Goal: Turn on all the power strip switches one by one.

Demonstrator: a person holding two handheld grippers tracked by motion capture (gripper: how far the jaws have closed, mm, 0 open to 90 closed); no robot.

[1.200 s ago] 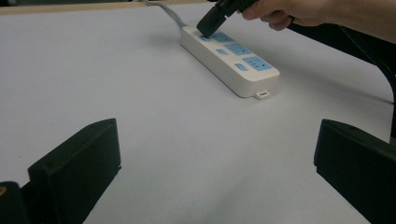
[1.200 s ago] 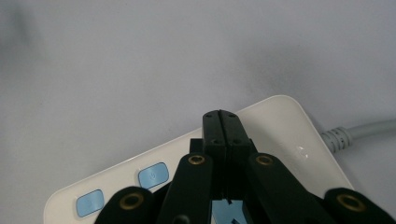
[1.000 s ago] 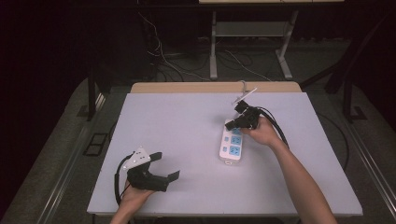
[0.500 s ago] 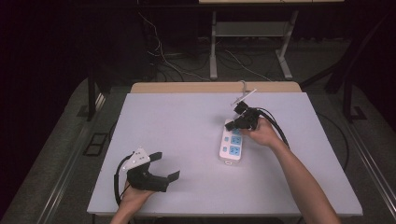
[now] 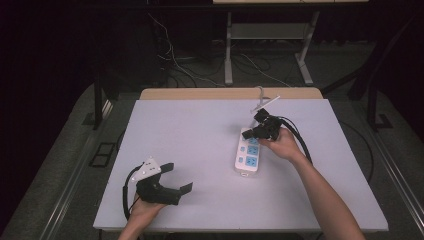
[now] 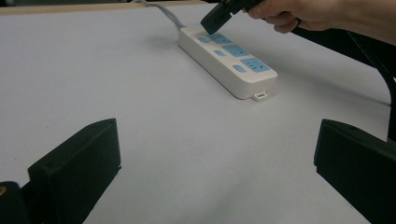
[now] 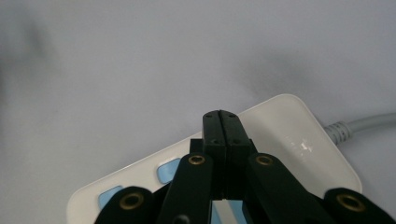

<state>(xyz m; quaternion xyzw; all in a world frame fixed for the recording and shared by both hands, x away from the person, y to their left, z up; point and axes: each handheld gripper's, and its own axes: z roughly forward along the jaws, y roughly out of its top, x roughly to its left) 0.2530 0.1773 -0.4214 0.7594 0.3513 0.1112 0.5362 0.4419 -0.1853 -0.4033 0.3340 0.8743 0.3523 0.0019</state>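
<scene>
While the left claw [image 5: 177,177] rests spread, the right claw [image 5: 248,134], pressed together, hovers over the power strip [image 5: 248,156].

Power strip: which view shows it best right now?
The left gripper view: the whole power strip with its blue sockets, unobstructed. The high view shows it small, its far end under the right gripper. The right gripper view shows one end behind shut jaws.

A lab or test room: a white table [image 5: 200,130] stands under bright light in a dark room, with loose cables [image 5: 190,70] and a metal frame [image 5: 270,35] behind.
</scene>
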